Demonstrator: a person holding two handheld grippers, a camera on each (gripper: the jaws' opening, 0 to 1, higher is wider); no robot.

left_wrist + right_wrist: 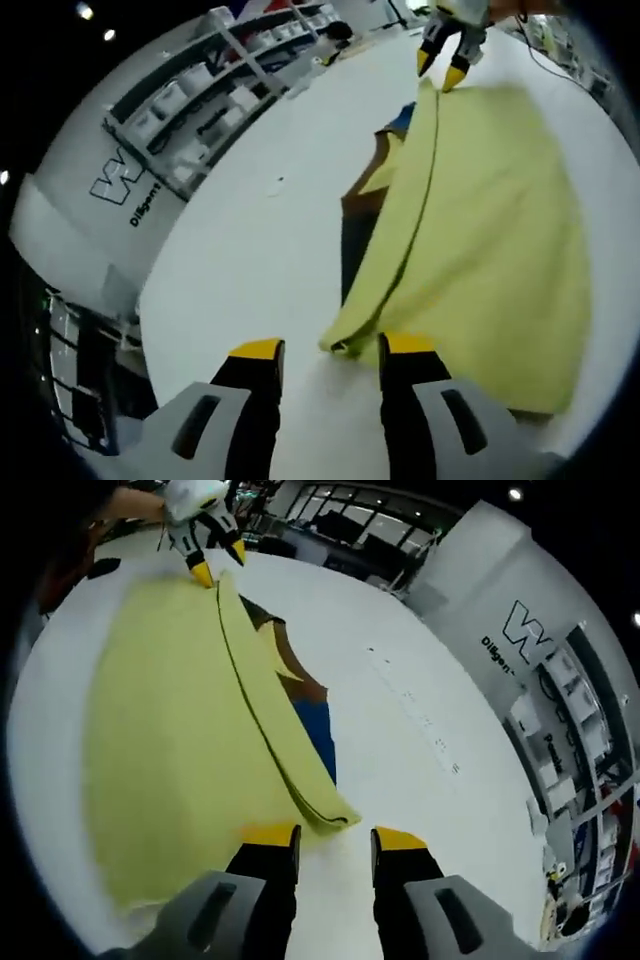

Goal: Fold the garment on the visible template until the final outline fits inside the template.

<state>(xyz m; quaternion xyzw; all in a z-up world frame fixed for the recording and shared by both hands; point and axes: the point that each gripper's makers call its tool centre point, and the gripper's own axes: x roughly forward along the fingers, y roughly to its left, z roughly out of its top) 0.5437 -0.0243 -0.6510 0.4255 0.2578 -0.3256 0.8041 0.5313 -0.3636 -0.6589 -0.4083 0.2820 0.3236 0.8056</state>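
One yellow cloth garment (480,230) lay spread on the white table (250,240), over one dark template sheet with brown and blue patches (358,225); the sheet showed only as a strip along the garment's folded edge. Two hand-held grippers with yellow-tipped black jaws were counted.

Left gripper (330,352): jaws apart, released, nothing between them; the garment's near corner lay just beside the right jaw tip. Right gripper (334,836): jaws likewise apart and empty, the garment's opposite corner just ahead of the left jaw tip. Each gripper also appeared at the far end of the garment in the other's view (442,68) (216,565).

The garment's long folded edge ran straight between the two grippers. Beyond the template strip the table was bare white, with open room out to its rim.

One white wall panel (520,630) beyond the table carried a large "W" logo and text starting "Diligen", the rest unreadable. Shelving with white boxes (225,85) stood beside the panel.
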